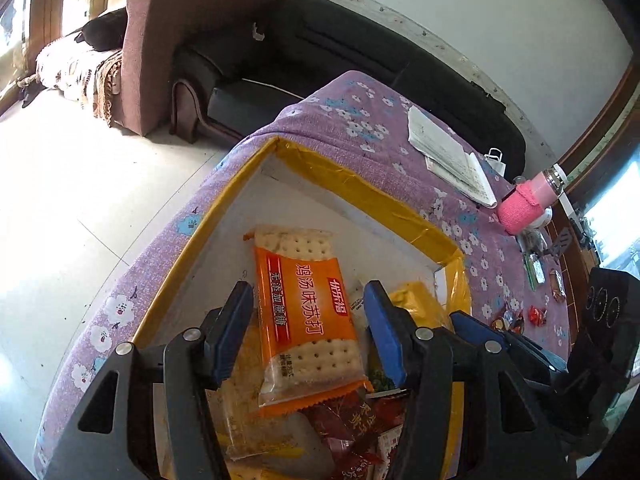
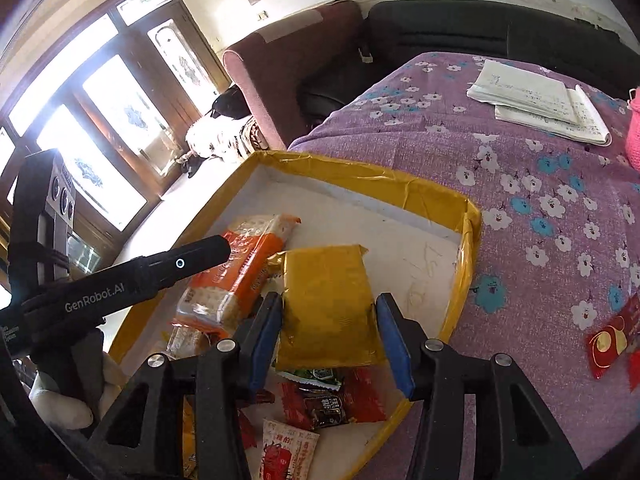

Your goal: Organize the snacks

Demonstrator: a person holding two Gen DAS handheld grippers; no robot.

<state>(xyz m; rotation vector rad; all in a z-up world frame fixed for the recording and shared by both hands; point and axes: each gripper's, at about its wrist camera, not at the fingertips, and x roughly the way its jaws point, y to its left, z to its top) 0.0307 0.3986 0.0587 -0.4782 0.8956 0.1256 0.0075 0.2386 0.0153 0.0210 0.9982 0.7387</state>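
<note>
A shallow box [image 1: 352, 184] with yellow-taped rims and a white floor sits on the purple flowered tablecloth [image 1: 360, 120]. An orange soda-cracker pack [image 1: 308, 312] lies in it between the blue pads of my left gripper [image 1: 308, 300], with a small gap on each side. A yellow foil packet [image 2: 328, 304] rests on other snacks between the pads of my right gripper [image 2: 328, 312], whose jaws stand just wider than it. Red and green snack packets [image 2: 332, 396] are piled at the box's near end. The orange cracker pack [image 2: 236, 280] also shows in the right wrist view, beside the left gripper's black body.
Notebooks [image 2: 540, 100] lie at the far side of the table, next to a pink-sleeved bottle [image 1: 524, 204]. Loose red candies [image 1: 536, 314] and a red packet [image 2: 612, 336] lie on the cloth right of the box. A maroon armchair [image 1: 180, 40] and a black sofa [image 1: 360, 52] stand behind.
</note>
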